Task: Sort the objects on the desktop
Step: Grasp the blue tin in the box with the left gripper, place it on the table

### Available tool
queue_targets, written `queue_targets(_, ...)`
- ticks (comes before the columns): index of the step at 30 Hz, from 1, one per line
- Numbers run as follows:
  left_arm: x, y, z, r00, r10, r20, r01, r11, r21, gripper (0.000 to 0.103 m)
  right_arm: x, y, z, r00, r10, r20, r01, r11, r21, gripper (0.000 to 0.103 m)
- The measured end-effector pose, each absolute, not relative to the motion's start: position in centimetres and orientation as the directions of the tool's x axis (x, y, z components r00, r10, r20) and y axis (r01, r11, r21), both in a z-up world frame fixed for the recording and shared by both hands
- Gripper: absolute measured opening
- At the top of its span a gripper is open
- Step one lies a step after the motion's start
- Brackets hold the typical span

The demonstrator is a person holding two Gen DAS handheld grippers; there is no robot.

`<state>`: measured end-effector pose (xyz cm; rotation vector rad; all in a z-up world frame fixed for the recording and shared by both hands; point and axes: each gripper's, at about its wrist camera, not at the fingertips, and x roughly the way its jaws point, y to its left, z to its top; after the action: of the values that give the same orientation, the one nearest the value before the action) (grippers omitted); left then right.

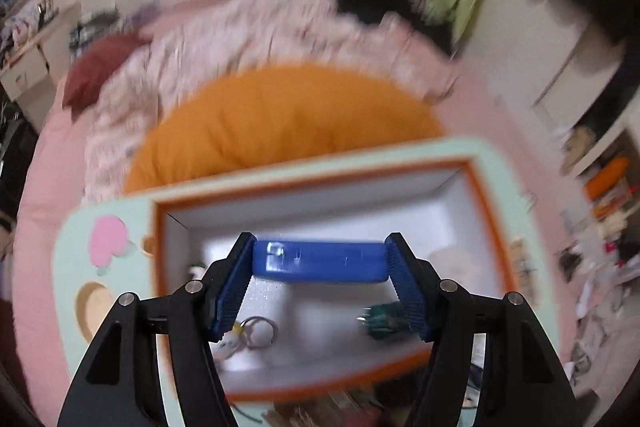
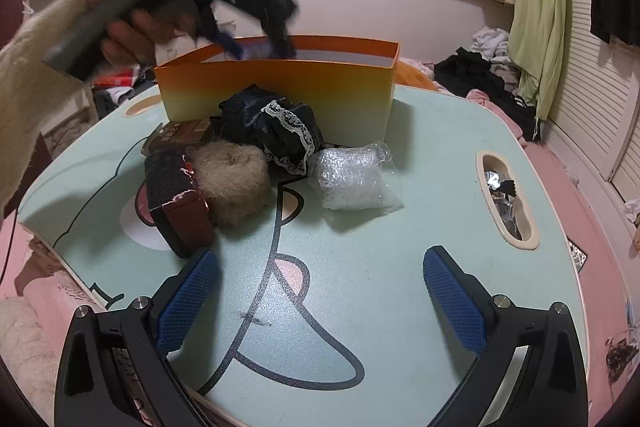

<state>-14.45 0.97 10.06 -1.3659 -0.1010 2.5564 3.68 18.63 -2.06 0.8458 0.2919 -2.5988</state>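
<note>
In the left wrist view my left gripper (image 1: 320,263) is shut on a blue oblong case (image 1: 320,262) and holds it over the open orange box (image 1: 486,203). Inside the box lie a key ring (image 1: 260,331) and a small green object (image 1: 382,315). In the right wrist view the left gripper (image 2: 256,43) hangs over the orange box (image 2: 280,87), blurred. My right gripper (image 2: 320,291) is open and empty above the mint-green table (image 2: 380,267). In front of the box lie a dark red wallet (image 2: 178,203), a beige fluffy scrunchie (image 2: 232,179), black lace cloth (image 2: 276,131), a brown packet (image 2: 180,135) and a bubble-wrap bag (image 2: 352,179).
The table has an oval handle cutout (image 2: 506,199) at its right side. A pink bed with an orange pillow (image 1: 280,119) and piled clothes (image 2: 476,75) surrounds the table. A green garment (image 2: 540,7) hangs at the right wall.
</note>
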Motion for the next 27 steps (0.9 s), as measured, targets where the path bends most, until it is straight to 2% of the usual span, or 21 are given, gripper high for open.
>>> queue_targets(2,-11.6,-0.5,13.1,-0.609,0.281,-0.742,-0.207,-0.959,-0.193,0.066,3.7,18.6,-2.1,-0.742,-0.299,-0.600,0.424,-0.902,-0.076,0.103)
queue_targets(6,-7.0,-2.9,14.6,-0.632,0.348,-0.693,-0.236,-0.938,-0.256,0.066,3.7,18.7,-2.1,-0.742,-0.298,-0.600,0.424,-0.902,-0.076,0.103)
queue_targets(13,-1.8,-4.7,6.0,-0.490,0.395,-0.777,-0.193,-0.919,-0.345,0.066,3.7,18.7,-2.1,-0.743,-0.297,-0.599,0.423,-0.903,-0.077,0.103)
queue_targets(15,-1.3,-3.9,4.2,-0.485,0.411,-0.772,-0.208,-0.912,-0.355,0.066,3.7,18.7,-2.1,-0.743,-0.297,-0.600,0.423,-0.903,-0.078,0.103)
queue_targets(21,-1.7,-1.1,2.0,-0.464,0.421,-0.779,-0.223,-0.907,-0.358,0.066,3.7,18.7,-2.1,-0.743,-0.297,-0.599,0.423,-0.903,-0.076,0.103)
queue_targets(27,-0.1,-1.1,2.3,-0.536,0.401,-0.743,-0.239,-0.916,-0.322,0.067,3.7,18.7,-2.1,-0.744,-0.296,-0.599,0.422,-0.903,-0.077,0.103)
